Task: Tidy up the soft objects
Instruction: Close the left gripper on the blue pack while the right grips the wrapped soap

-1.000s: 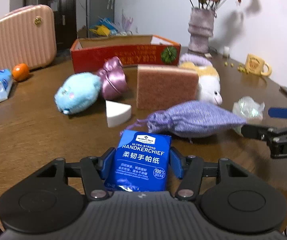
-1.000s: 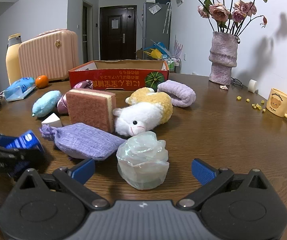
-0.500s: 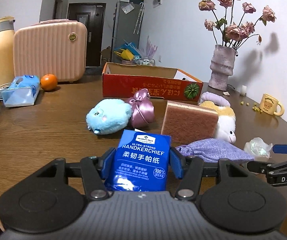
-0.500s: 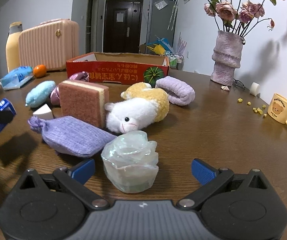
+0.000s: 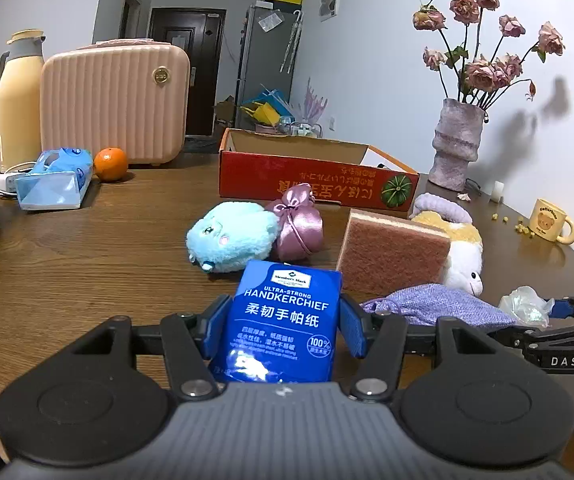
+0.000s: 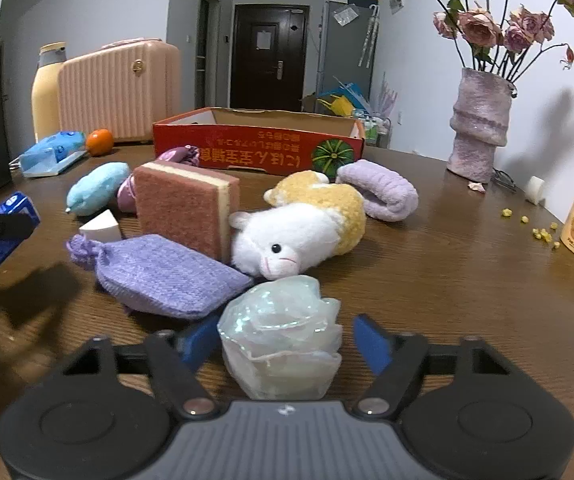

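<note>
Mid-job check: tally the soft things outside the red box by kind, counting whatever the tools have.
Plush toys: 2, blue plush, white-and-yellow plush
Pouches: 2, pink pouch, purple pouch
Sponges: 2, pink sponge, white wedge
Tissue packs: 2, held pack, far-left pack
Mesh puff: 1
Purple cloth roll: 1
Total: 10
</note>
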A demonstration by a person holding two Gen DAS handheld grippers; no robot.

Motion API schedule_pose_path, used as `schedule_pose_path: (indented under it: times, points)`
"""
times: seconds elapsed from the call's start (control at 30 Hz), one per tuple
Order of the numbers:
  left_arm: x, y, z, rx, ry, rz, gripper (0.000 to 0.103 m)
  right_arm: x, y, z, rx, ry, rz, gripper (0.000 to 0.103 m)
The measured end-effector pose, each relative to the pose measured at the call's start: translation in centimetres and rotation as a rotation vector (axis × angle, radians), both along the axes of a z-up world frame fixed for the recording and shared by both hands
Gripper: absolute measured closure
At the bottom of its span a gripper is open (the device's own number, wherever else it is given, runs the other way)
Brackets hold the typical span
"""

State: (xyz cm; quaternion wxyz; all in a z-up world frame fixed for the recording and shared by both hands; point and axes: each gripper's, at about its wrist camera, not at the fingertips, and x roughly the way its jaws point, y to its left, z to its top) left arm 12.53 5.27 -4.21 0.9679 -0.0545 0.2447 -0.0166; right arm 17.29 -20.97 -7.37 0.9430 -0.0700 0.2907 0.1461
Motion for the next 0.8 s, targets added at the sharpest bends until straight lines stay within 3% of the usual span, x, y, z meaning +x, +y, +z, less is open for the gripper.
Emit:
schedule_pose_path:
  times: [0.1, 0.2, 0.8]
  points:
    - [-0.1, 0.0, 0.0, -0.001, -0.002, 0.003, 0.045, -0.1, 0.0, -0.1, 0.005, 0.005, 0.009, 0.054]
    - [-0.1, 0.0, 0.0, -0.001, -0.001, 0.003, 0.045, -0.5, -0.5, 0.0, 0.04, -0.005, 0.023, 0.062]
    - [-0.3, -0.2, 0.9, 0.012, -0.03, 0.002, 0.045, -1.2, -2.5, 3.2, 0.092, -0.118, 0.011, 0.063]
